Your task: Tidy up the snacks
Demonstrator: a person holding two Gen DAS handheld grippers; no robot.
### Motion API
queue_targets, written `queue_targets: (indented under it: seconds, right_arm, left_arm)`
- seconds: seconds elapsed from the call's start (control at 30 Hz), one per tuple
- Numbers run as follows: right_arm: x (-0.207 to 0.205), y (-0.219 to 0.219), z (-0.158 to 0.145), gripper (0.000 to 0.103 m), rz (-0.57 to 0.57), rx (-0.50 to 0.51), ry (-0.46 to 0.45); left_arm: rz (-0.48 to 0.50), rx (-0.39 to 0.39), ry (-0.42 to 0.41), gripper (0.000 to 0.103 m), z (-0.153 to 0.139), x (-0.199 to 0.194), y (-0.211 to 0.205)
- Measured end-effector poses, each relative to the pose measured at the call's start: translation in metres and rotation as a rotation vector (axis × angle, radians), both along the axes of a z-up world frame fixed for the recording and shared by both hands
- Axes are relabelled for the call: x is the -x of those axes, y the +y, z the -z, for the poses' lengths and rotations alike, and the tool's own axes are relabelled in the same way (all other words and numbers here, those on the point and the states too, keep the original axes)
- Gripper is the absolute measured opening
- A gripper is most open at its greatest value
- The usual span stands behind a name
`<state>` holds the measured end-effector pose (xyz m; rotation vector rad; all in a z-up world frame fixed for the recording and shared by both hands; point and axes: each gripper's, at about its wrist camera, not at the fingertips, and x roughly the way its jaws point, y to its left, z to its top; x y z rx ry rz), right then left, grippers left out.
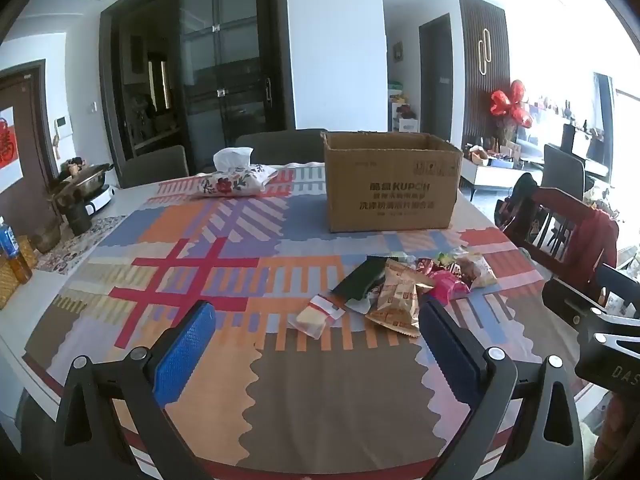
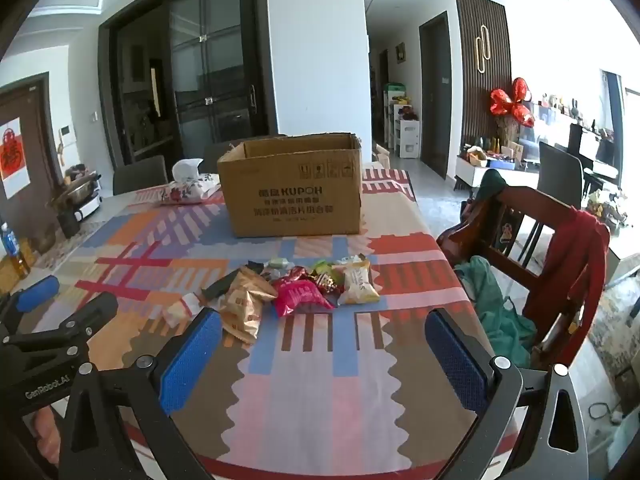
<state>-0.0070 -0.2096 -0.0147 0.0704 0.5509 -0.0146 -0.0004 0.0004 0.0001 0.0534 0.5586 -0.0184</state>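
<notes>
- The left gripper [image 1: 316, 344] hangs above the near part of the table [image 1: 132, 420], jaws spread as wide as they go, with nothing between the blue pads [image 1: 184, 354].
- The right gripper [image 2: 324, 348] is likewise fully spread and holds nothing; it sits just right of the left one, near the table's right edge.
- The pile of snacks [image 2: 304, 292] lies on the patterned tablecloth [image 1: 224, 264], at about 1 o'clock from the left gripper and 12 o'clock from the right gripper.
- The pile's long axis runs roughly left to right across the table; the tan packet [image 1: 396, 300] at its near left lies with its length running towards the grippers, and the dark flat packet [image 1: 360, 278] slants from near left to far right.
- A small clear-wrapped piece [image 1: 316, 314] rests just apart from the pile, at its 8 o'clock.
- The open cardboard box [image 2: 292, 188] stands upright beyond the pile at 12 o'clock, well apart from it, its printed long side facing the grippers.
- Bare cloth lies between grippers and pile, and wide to the left at 10 o'clock.
- A tissue pack [image 1: 236, 178] lies left of the box.
- A wooden chair [image 2: 532, 248] draped in red cloth stands close by the table's right edge, at 2 o'clock.
</notes>
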Motion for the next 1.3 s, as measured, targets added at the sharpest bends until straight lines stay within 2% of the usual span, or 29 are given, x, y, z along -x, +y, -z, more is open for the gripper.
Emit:
queue_targets:
  seconds: [1.3]
  right_arm:
    - [0.0005,0.0009,-0.0017,0.103,-0.002,0.006,0.003]
  left_arm:
    - [0.003,0.003,-0.017,0.103,-0.0042,0.0020,0.0006]
